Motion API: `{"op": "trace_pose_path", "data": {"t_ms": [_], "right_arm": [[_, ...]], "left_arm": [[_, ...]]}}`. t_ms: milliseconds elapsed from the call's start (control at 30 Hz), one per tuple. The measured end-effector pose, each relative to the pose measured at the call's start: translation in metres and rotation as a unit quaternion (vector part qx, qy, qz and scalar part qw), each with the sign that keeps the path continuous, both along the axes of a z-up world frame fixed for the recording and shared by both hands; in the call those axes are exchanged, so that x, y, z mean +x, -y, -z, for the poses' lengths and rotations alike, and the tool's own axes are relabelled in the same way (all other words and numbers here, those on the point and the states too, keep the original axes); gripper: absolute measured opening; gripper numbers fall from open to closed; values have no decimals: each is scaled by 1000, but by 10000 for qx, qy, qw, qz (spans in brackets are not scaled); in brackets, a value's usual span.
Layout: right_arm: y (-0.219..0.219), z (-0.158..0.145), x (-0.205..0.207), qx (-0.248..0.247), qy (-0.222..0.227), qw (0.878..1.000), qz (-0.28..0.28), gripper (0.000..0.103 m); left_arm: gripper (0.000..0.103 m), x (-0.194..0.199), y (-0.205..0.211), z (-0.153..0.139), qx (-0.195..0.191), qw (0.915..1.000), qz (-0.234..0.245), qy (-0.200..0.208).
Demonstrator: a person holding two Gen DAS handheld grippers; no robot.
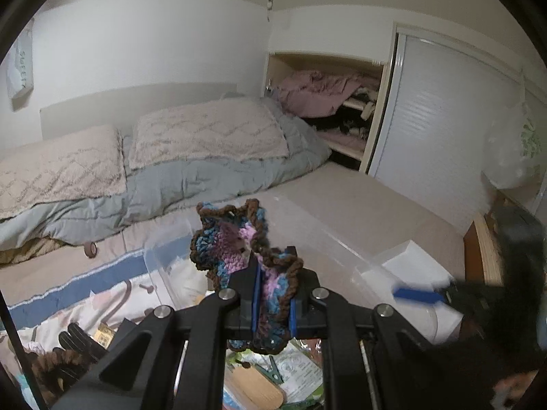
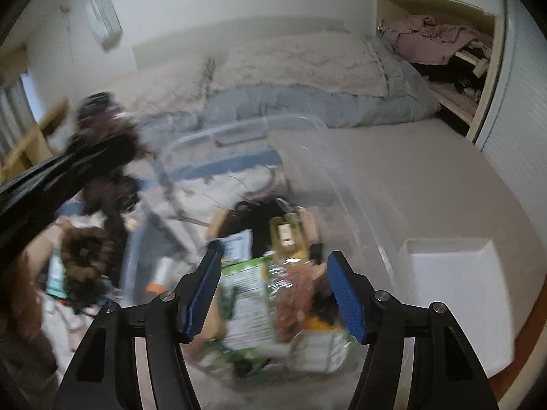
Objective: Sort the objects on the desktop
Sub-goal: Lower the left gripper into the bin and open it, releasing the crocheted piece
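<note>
My left gripper [image 1: 273, 273] is shut on a crocheted yarn piece [image 1: 236, 239], brown-edged with blue, pink and purple, and holds it up over a clear plastic bin [image 1: 342, 239]. In the right wrist view that yarn piece [image 2: 102, 130] is a dark blur at the upper left. My right gripper [image 2: 273, 251] stands open above the bin [image 2: 307, 123], with nothing pressed between its blue pads [image 2: 205, 294]. Under it lie a green and white packet [image 2: 242, 294] and other loose packets. A blurred blue pad [image 1: 417, 295] of the right gripper shows in the left wrist view.
The bin sits on a bed with two pillows [image 1: 205, 130] and a grey duvet [image 1: 212, 177]. A white box [image 2: 454, 273] lies right of the bin. A brown fuzzy scrunchie [image 2: 85, 253] and clutter lie left of it. An open closet shelf [image 1: 324, 95] is at the back.
</note>
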State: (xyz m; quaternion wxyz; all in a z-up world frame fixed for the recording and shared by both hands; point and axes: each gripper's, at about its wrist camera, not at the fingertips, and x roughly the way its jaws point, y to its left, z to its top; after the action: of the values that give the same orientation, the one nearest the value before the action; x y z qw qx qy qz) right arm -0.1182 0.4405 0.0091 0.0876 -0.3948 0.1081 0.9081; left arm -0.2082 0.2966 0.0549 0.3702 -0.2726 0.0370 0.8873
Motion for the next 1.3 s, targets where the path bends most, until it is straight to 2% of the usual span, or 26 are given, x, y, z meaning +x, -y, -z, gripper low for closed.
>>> {"op": "trace_pose_path", "data": {"t_ms": [133,267,333,433,567,700,833,933,1100,1167,1200,1233,1300], "right_arm": [[16,10,34,-52,-247,9996,-152,66],[21,20,40,42,-182,9995,-244,66],[17,21,43,-217,-220,9990,-336,66],[7,27,39,-857,-243,9950,-459,66],[8,34,34,-911,-198,9943,-509,66],[6,39,38,-940,-187,9941,-515,66],[1,41,44,-927,-162,9945,-462,66],[-2,41,47,-929,-165,9945,-454,66],[-3,44,45,-930,-130,9944,-477,66],[-3,45,44,-952,-118,9941,-500,66],[-2,46,44,-960,-112,9940,-514,66],[-2,47,44,-979,-101,9937,-540,66],[0,48,43,-1004,-66,9933,-573,66]], "left_arm": [[13,-3,-2,1,-105,9997,-128,-182],[13,-19,-11,-2,-302,9985,-312,-328],[13,-24,-15,-7,-373,9977,-341,-461],[13,-26,-29,-15,-613,9931,-423,-909],[13,-39,-47,-3,-890,9904,-431,-969],[13,-59,-63,31,-1275,9878,-557,-706],[13,-83,-70,69,-1573,9849,-704,-161],[13,-100,-73,96,-1786,9796,-853,340],[13,-117,-70,124,-1823,9729,-906,1100],[24,-118,-69,128,-1809,9721,-834,1242],[43,-119,-69,130,-1805,9721,-837,1245],[67,-118,-68,130,-1802,9723,-864,1215],[80,-117,-67,128,-1760,9742,-916,1074]]}}
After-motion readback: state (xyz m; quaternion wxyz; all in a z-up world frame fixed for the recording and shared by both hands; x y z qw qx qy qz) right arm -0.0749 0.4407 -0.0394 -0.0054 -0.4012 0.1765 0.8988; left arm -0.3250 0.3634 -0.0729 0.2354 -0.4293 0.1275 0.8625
